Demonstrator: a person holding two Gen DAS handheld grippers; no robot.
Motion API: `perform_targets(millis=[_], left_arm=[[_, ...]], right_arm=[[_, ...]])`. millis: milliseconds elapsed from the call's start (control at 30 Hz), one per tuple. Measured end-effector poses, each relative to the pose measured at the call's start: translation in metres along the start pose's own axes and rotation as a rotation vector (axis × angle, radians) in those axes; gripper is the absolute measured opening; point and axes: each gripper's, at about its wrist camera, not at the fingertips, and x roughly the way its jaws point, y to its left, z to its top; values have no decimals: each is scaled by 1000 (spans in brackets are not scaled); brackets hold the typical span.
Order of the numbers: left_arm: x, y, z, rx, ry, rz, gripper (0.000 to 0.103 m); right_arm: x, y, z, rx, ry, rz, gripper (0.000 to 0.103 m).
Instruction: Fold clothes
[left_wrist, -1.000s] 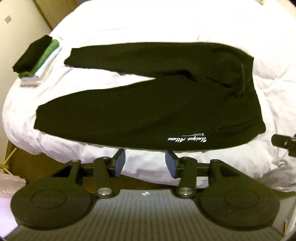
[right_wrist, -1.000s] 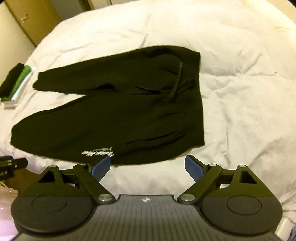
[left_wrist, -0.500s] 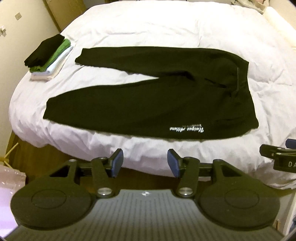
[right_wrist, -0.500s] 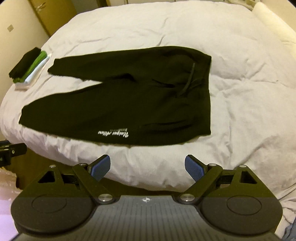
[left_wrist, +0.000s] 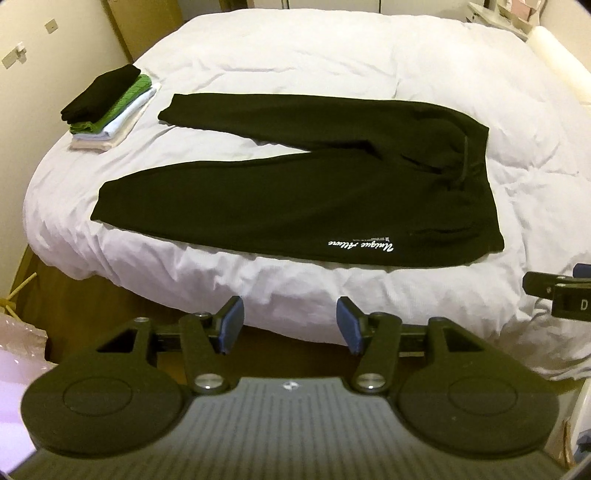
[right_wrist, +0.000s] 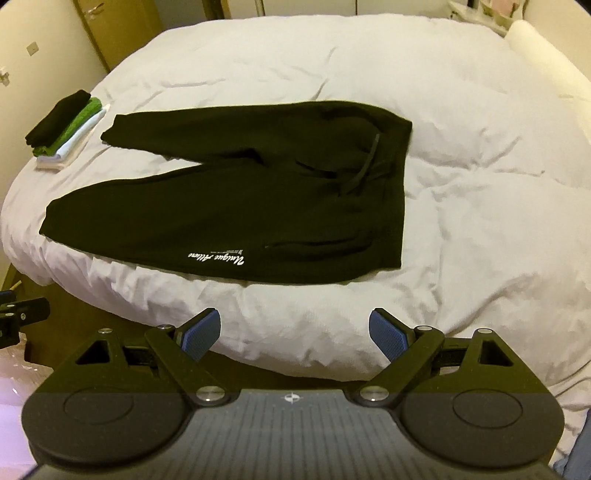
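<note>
I am looking at a pair of black trousers (left_wrist: 295, 192) lying spread flat on the white duvet (left_wrist: 332, 48), waistband toward the right, both legs stretching to the left and parting in a narrow V. The near leg is running along the duvet's front edge; white script lettering (left_wrist: 360, 245) is showing upside down near the hip. A black drawstring (right_wrist: 365, 166) is trailing across the waist. Near the far leg's cuff a stack of folded clothes (left_wrist: 110, 107) is sitting, black on top, then green, pale blue and cream.
</note>
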Motion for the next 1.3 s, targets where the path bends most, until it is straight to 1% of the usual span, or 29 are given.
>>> perform_targets(millis=[167, 300, 433, 567, 700, 933, 1067, 1133, 1233, 1300], left_arm=[[1, 3, 0, -22, -4, 14, 53], [6, 4, 8, -28, -7, 6, 55], [22, 4, 25, -16, -7, -15, 56], [49, 9, 53, 7, -3, -51, 56], [92, 16, 93, 65, 15, -102, 56], [183, 32, 178, 243, 36, -204, 56], [238, 37, 224, 353, 52, -273, 56], [264, 37, 242, 405, 55, -297, 56], [298, 35, 264, 462, 58, -322, 56], [318, 32, 276, 488, 63, -330, 56]], right_arm=[[-3, -3, 4, -17, -16, 9, 89], [-1, -7, 13, -23, -23, 15, 90], [9, -11, 27, -6, -18, 10, 90], [33, -14, 45, 36, 5, -4, 90], [68, -13, 68, 97, 42, -23, 90], [148, -7, 116, 267, 114, -41, 90], [186, -1, 141, 320, 96, -61, 88], [204, -2, 151, 340, 85, -66, 85], [230, -4, 160, 358, 85, -68, 83], [245, -6, 168, 364, 104, -84, 83]])
